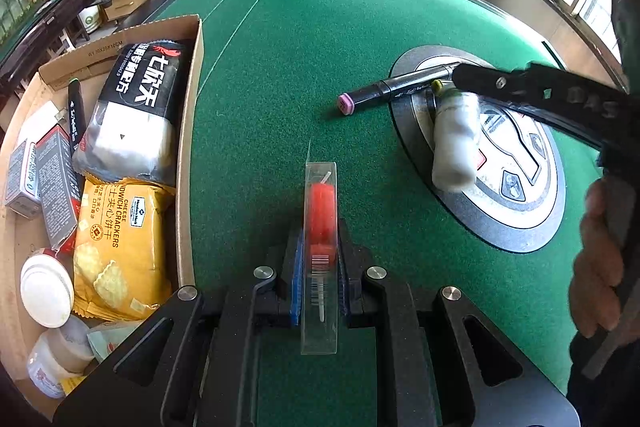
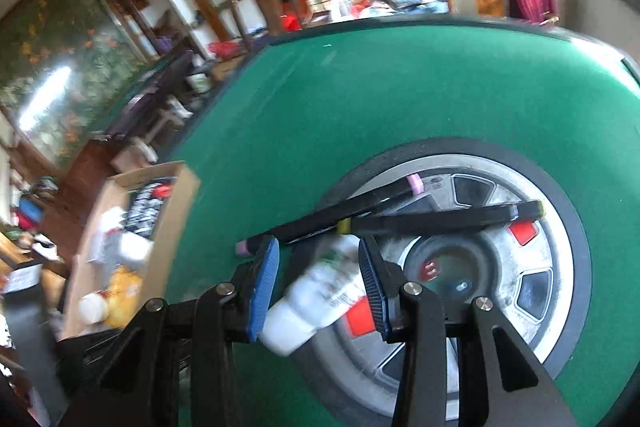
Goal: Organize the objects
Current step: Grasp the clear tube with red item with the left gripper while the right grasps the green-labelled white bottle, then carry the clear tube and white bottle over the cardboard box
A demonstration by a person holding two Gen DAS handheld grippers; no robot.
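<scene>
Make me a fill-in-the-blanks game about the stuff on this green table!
1. The left hand-held gripper is shut on a clear packet with something ____ inside.
2. The yellow cracker bag lies inside the ____ box.
3. The black marker on the table has a ____ cap.
4. The small bottle between the right hand-held gripper's pads is ____.

Missing words: red; cardboard; pink; white
</scene>
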